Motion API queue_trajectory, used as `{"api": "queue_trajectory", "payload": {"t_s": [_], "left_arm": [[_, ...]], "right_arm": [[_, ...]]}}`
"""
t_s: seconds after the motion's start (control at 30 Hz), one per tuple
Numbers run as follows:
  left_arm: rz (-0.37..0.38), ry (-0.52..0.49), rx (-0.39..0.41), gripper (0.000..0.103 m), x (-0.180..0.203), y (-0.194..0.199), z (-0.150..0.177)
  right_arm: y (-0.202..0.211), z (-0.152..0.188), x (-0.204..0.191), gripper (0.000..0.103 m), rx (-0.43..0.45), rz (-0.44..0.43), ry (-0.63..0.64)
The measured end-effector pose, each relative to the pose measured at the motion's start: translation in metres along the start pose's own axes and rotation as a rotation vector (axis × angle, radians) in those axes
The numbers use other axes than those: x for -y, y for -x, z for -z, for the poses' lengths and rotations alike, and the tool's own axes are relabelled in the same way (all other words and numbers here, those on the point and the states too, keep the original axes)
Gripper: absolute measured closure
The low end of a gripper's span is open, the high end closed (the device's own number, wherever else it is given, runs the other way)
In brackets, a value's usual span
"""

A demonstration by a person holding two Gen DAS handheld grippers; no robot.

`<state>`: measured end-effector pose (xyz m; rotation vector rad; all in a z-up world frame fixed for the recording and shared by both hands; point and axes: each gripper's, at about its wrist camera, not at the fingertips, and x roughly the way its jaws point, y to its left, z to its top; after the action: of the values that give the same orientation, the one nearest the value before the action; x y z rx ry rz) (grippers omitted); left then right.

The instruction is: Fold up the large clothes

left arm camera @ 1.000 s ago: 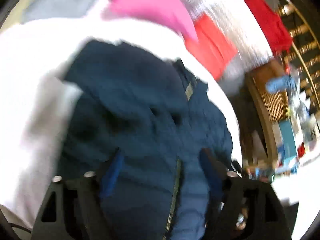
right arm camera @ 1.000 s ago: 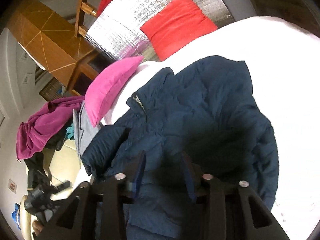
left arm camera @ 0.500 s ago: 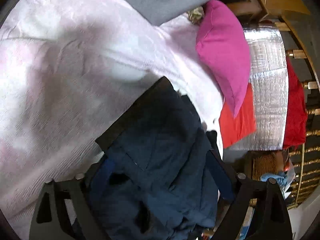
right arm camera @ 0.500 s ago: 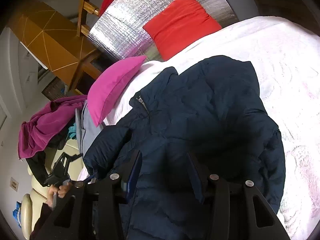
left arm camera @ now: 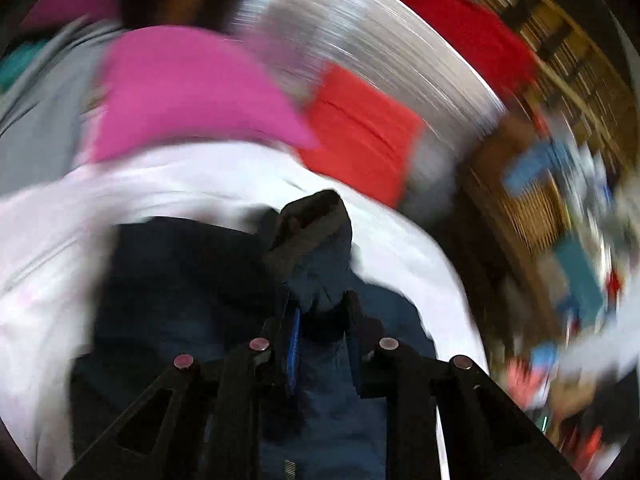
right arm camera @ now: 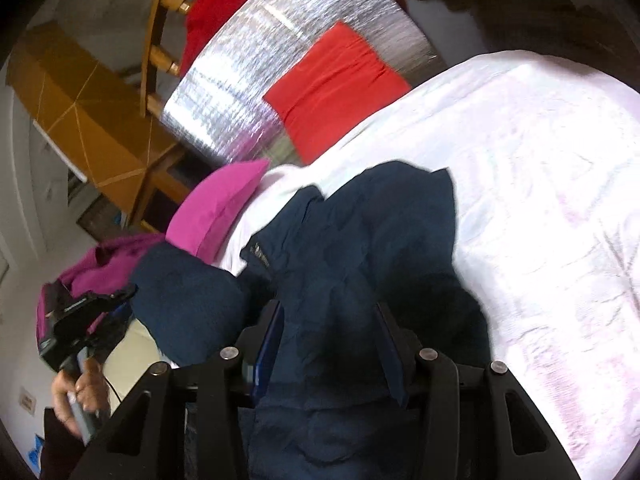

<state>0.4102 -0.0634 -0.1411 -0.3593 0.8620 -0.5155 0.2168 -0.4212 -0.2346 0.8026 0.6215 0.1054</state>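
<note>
My left gripper [left arm camera: 320,312] has just been closing, and its blue-padded fingers [left arm camera: 293,344] now pinch a fold of the dark navy quilted puffer jacket [left arm camera: 188,280]; the cloth bunches up between them, with a dark cuff-like end [left arm camera: 312,220] standing up just past the tips. That view is badly smeared, so I cannot tell which part of the jacket I have caught. My left gripper points down at a slant over the jacket. In the right wrist view, my left hand [right arm camera: 76,392] sits low at the left edge, wrapped round the handle of the black left tool, with a puffed sleeve [right arm camera: 188,300] of the jacket bulging beside it. My right gripper [right arm camera: 332,344] tilts down over the middle of the jacket [right arm camera: 360,248], its jaws parted with navy fabric lying between and beneath them; I cannot tell whether the pads press on it. The jacket lies spread on the white bed cover [right arm camera: 540,200], collar and zip end [right arm camera: 260,256] toward the far side. Beyond it a magenta pillow [right arm camera: 216,208] rests at the cover's edge, with an orange-red cushion [right arm camera: 336,88] against a silver foil-faced mat [right arm camera: 260,60] behind. A purple garment [right arm camera: 104,268] is heaped at the left near wooden furniture [right arm camera: 80,120].
</note>
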Motion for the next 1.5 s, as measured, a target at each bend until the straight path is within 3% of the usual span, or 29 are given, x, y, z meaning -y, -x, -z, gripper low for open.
{"api": "queue_trajectory", "payload": {"t_s": [0.03, 0.07, 0.1, 0.17, 0.2, 0.3, 0.37, 0.47, 0.53, 0.67, 0.73, 0.87, 0.93, 1.0, 1.1, 1.17, 1.3, 1.37, 1.5], "left_arm": [[0.013, -0.052, -0.043, 0.081, 0.022, -0.010, 0.006], [0.020, -0.110, -0.117, 0.071, 0.046, -0.024, 0.016], [0.021, -0.142, -0.167, 0.048, 0.059, -0.032, 0.024], [0.019, -0.229, -0.261, 0.028, 0.081, -0.047, 0.045], [0.025, -0.278, -0.273, 0.028, 0.086, -0.047, 0.055], [-0.003, -0.325, -0.242, 0.026, 0.074, -0.035, 0.066], [-0.006, -0.264, -0.197, 0.023, 0.056, -0.024, 0.069], [-0.051, -0.090, -0.075, 0.020, 0.005, -0.006, 0.066], [-0.044, -0.011, -0.044, 0.020, -0.016, -0.001, 0.068], [0.077, -0.015, -0.050, 0.019, -0.009, -0.004, 0.081], [0.137, -0.090, -0.053, 0.019, 0.016, -0.010, 0.089], [0.330, -0.267, -0.103, 0.017, 0.068, -0.018, 0.107], [0.384, -0.324, -0.115, 0.017, 0.082, -0.009, 0.111], [0.415, -0.306, -0.092, 0.017, 0.079, 0.005, 0.105], [0.498, -0.185, -0.017, 0.015, 0.051, 0.022, 0.084], [0.458, -0.089, 0.049, 0.013, 0.022, 0.037, 0.070], [0.202, 0.081, 0.121, 0.012, -0.048, 0.051, 0.059], [0.053, 0.165, 0.127, 0.012, -0.083, 0.057, 0.059], [-0.078, 0.284, 0.065, 0.012, -0.133, 0.054, 0.066]], "right_arm": [[0.002, -0.003, 0.004, 0.053, 0.004, -0.010, -0.017], [0.005, -0.006, 0.008, 0.053, 0.012, -0.019, -0.037], [0.007, -0.008, 0.012, 0.053, 0.023, -0.021, -0.054], [0.010, -0.011, 0.019, 0.049, 0.031, -0.038, -0.090], [0.011, -0.012, 0.022, 0.042, 0.033, -0.050, -0.110], [0.011, -0.013, 0.026, 0.040, 0.025, -0.083, -0.148], [0.008, -0.013, 0.021, 0.040, 0.019, -0.091, -0.135], [-0.001, -0.010, 0.018, 0.040, -0.006, -0.110, -0.142], [-0.008, -0.008, 0.016, 0.040, -0.019, -0.106, -0.146], [-0.015, -0.004, 0.013, 0.040, -0.039, -0.093, -0.127], [-0.019, -0.002, 0.011, 0.040, -0.047, -0.093, -0.118], [-0.021, -0.002, 0.013, 0.040, -0.043, -0.089, -0.121], [-0.023, -0.002, 0.014, 0.040, -0.047, -0.083, -0.119], [-0.023, -0.001, 0.013, 0.040, -0.050, -0.068, -0.112], [-0.023, -0.002, 0.014, 0.040, -0.054, -0.066, -0.112], [-0.020, -0.004, 0.017, 0.040, -0.045, -0.072, -0.122], [-0.009, -0.009, 0.035, 0.040, -0.023, -0.142, -0.221], [-0.005, -0.010, 0.042, 0.035, -0.008, -0.183, -0.271], [-0.017, -0.008, 0.037, 0.034, -0.073, -0.160, -0.261]]}}
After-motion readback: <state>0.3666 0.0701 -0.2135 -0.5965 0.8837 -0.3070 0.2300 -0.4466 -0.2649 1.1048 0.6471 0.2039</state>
